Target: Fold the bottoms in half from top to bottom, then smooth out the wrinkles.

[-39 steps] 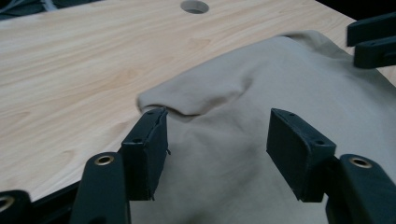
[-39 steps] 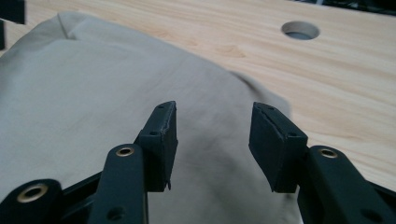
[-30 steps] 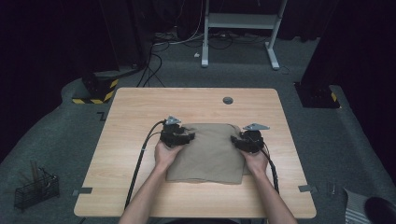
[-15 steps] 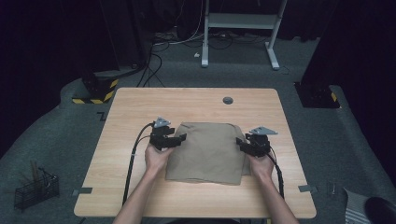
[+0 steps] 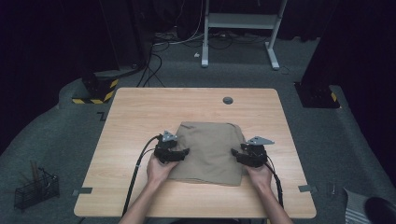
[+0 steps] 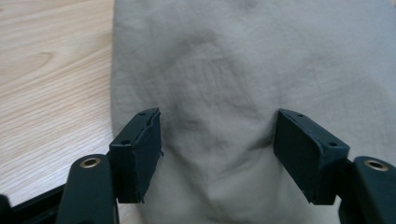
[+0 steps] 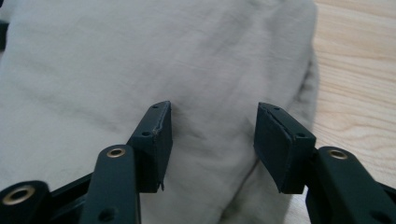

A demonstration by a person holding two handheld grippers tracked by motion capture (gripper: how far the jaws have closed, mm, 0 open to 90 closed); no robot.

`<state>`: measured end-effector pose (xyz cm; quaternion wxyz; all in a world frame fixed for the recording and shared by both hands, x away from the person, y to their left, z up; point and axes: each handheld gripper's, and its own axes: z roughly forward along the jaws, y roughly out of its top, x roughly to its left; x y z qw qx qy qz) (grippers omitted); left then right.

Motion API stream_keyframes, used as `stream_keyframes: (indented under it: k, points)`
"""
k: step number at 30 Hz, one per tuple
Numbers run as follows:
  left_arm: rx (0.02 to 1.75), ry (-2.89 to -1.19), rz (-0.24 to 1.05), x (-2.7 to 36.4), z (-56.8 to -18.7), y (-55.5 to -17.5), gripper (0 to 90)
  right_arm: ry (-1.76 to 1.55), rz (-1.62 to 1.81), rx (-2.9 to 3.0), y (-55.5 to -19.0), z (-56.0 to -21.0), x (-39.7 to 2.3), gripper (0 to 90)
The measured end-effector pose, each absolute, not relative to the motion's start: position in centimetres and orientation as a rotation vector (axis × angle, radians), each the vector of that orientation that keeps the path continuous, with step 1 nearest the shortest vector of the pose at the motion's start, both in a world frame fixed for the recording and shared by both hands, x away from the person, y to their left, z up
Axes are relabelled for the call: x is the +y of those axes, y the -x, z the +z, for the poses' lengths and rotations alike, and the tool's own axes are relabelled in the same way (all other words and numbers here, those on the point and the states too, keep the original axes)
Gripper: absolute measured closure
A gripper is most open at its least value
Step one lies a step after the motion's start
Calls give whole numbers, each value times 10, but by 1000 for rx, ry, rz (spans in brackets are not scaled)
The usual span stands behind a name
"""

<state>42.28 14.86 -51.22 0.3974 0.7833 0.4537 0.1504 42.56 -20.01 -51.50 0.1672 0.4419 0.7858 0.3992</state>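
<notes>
A folded tan cloth [image 5: 208, 149] lies flat in the middle of the wooden table [image 5: 140, 112]. My left gripper [image 5: 185, 153] sits at the cloth's left edge and points inward over it. Its jaws have just been opening and stand open above the cloth [image 6: 233, 70], with the fabric under the gap of the left gripper [image 6: 217, 121] but not pinched. My right gripper [image 5: 235, 154] sits at the cloth's right edge, facing inward. In the right gripper view the right gripper [image 7: 211, 112] is open too, over the cloth [image 7: 140, 60] near its rounded fold.
A small dark round grommet [image 5: 227, 100] sits near the table's far edge. On the floor are a black wire basket [image 5: 35, 189] at the left, a yellow-and-black striped base [image 5: 93, 93], and a white desk frame [image 5: 238, 28] behind.
Both hands have slid toward the near side of the table along the cloth's left and right edges. The cloth itself lies as before.
</notes>
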Motion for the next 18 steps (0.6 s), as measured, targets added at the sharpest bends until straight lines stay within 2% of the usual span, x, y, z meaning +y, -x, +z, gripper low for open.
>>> stream_keyframes:
  k: [6,9,12,18]
  points:
    - [1103,-1980,414,151,-505,-399,330,-1228,1145,2207,-409,-507,-205,467]
    - [1089,-2031,450,149,-513,-394,333,-1211,1119,2215,-401,-510,-204,466]
    - [1145,-2027,400,151,-521,-396,322,-1230,1056,2244,-401,-521,-205,456]
    - [1093,-2023,439,143,-519,-379,324,-1208,1101,2236,-386,-518,-207,451]
